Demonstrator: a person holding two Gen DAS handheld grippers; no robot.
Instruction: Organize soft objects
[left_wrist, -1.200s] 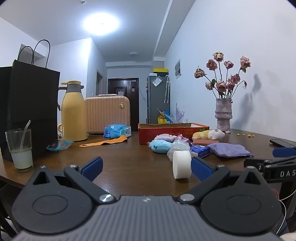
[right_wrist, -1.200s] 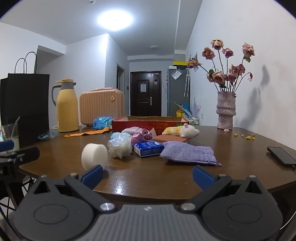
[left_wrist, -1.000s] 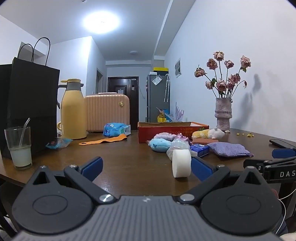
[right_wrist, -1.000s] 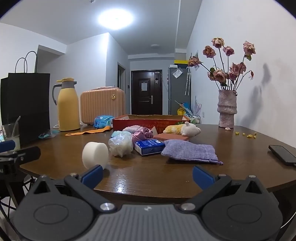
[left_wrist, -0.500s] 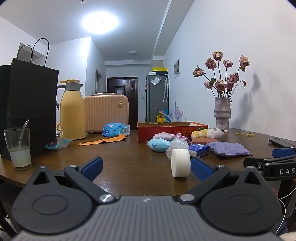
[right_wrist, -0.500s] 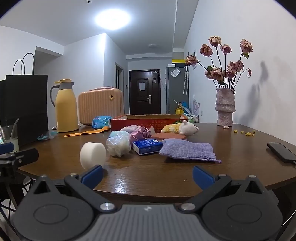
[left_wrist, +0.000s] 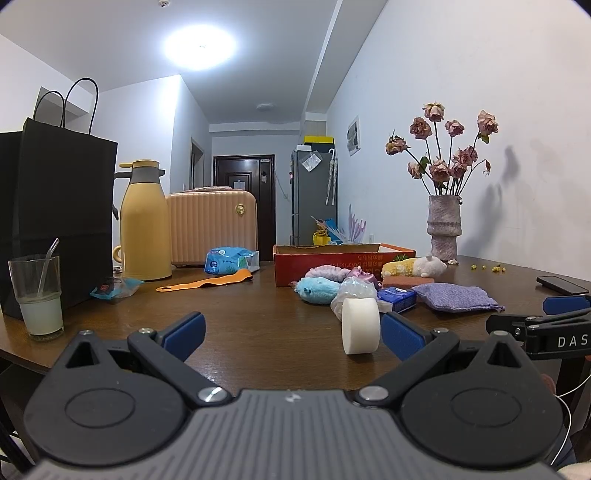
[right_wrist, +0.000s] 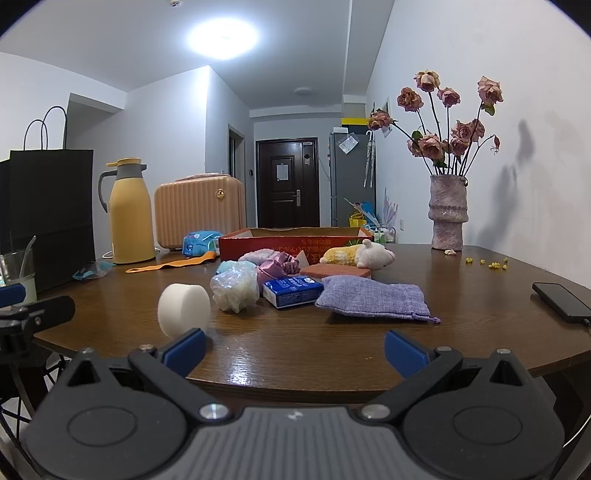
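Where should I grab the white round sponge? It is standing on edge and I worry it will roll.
Grip the white round sponge across its two flat faces, coming in level from the near table edge with the left hand-held gripper, which is open. It stands on its curved rim, so pinching the rim would likely push it rolling.

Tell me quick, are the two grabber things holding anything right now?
Left hand-held gripper: open, holding nothing; the white sponge stands just ahead.
Right hand-held gripper: open, holding nothing.

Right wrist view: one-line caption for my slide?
Open right gripper at the brown wooden table edge, facing a white round sponge and purple cloth pouch.
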